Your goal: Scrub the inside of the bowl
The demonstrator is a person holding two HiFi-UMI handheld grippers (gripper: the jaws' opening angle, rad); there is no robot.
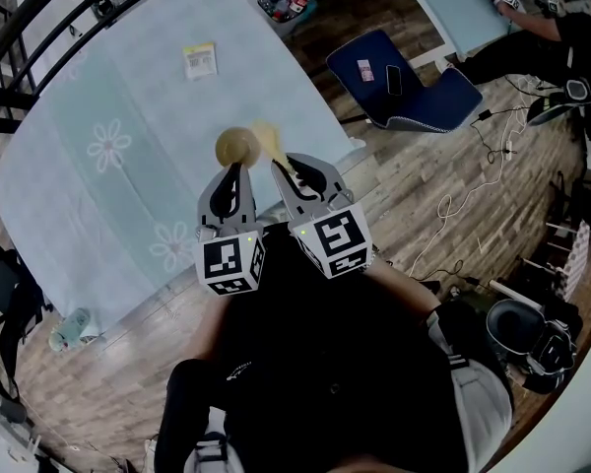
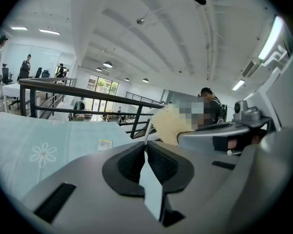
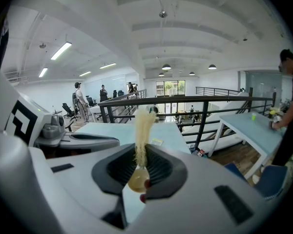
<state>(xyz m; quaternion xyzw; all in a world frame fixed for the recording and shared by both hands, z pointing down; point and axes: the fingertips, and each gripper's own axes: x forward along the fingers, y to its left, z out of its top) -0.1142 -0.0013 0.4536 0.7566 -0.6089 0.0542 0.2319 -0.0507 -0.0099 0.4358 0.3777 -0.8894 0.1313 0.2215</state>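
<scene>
Closest in, the person's forearms reach forward side by side, each hand carrying a gripper with its marker cube toward the body and its jaws pointing out over the tabletop's near edge, toward the near right corner. The left gripper [image 1: 234, 170] [image 2: 146, 155] has its jaws drawn almost together on the thin near rim of the tan bowl [image 1: 234, 146]. Whether the bowl rests on the cloth I cannot tell. The right gripper [image 1: 294, 170] [image 3: 139, 167] is clamped on a pale fibrous scrubber [image 1: 266, 138] [image 3: 142, 130] [image 2: 170, 123], which stands up just beside the bowl's right rim. Flowered cloth on the table [image 1: 128, 195] spreads left and beyond. A small card [image 1: 199, 59] lies near the far edge, where a dark railing [image 1: 39, 28] runs.
</scene>
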